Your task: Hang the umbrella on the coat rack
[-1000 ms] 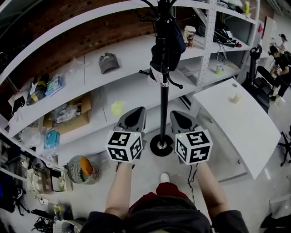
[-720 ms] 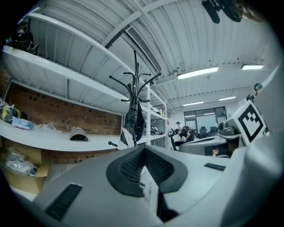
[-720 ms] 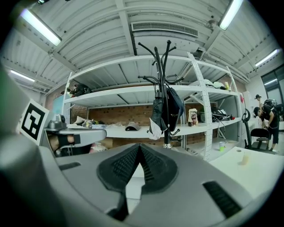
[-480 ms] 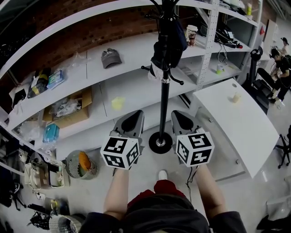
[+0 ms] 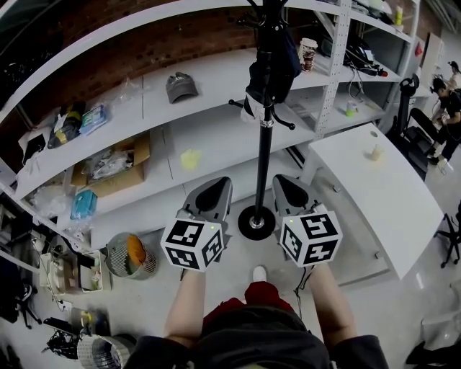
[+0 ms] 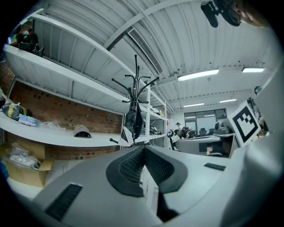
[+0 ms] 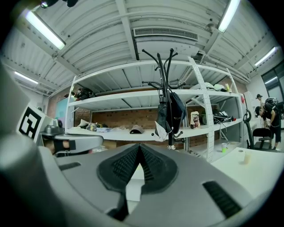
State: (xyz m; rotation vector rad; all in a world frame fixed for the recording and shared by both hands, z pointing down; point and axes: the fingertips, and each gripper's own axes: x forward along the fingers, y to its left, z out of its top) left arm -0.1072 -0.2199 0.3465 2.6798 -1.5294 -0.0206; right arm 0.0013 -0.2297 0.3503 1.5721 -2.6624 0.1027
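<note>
Left tool (image 6: 143,149) closed, rack (image 5: 263,166) top cropped

Coat rack (image 5: 263,166): glossy, probably metal.

- The coat rack (image 5: 265,155) loses its top hooks past the upper edge of the head view.
- The umbrella (image 5: 272,65), probably the dark bundle at upper centre, covers whichever hook bears it; its handle cannot be made out.
- The person's hands are hidden beneath the left gripper (image 5: 218,184) and the right gripper (image 5: 285,181).
- A seated person (image 5: 448,101) at the right edge is tiny and partly cut off.
- The clutter (image 5: 68,277) at lower left is too small to identify.
- A dark object (image 6: 224,11) at the upper right of the left gripper view is cut by the frame edge.
</note>
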